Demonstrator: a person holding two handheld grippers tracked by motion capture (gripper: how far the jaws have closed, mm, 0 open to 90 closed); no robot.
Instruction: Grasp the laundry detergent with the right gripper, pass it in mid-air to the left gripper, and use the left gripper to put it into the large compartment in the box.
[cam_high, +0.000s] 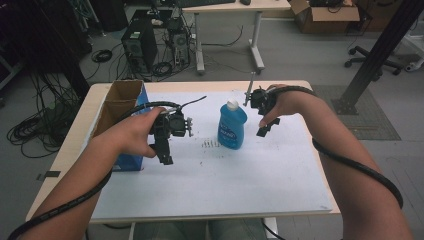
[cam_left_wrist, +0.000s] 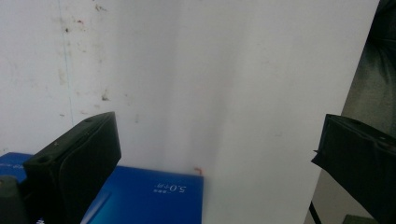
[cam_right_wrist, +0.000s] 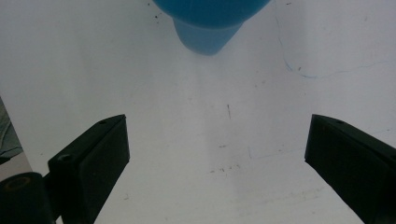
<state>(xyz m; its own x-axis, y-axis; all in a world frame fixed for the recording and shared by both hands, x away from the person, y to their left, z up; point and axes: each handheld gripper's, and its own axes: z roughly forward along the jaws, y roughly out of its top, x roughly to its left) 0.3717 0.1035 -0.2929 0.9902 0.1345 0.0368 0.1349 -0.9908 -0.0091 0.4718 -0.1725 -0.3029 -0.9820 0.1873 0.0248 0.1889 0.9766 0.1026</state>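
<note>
A blue bottle (cam_high: 232, 127) with a white cap stands upright near the middle of the white board (cam_high: 225, 180). My left gripper (cam_high: 165, 156) hangs left of the bottle, beside the blue box (cam_high: 131, 161), pointing down. In the left gripper view my left gripper (cam_left_wrist: 217, 126) is open, its jaws wide apart over bare board, with the blue box (cam_left_wrist: 154, 196) at the bottom. My right gripper (cam_high: 263, 130) hovers just right of the bottle. In the right gripper view it (cam_right_wrist: 218, 125) is open with nothing between its jaws, and the bottle (cam_right_wrist: 210, 18) lies ahead at the top.
The open cardboard box with blue sides (cam_high: 120, 107) stands at the table's left edge. Small dark marks (cam_high: 210, 144) dot the board left of the bottle. Beyond the table are computer towers (cam_high: 140, 45), cables, a desk and a black post (cam_high: 380, 50).
</note>
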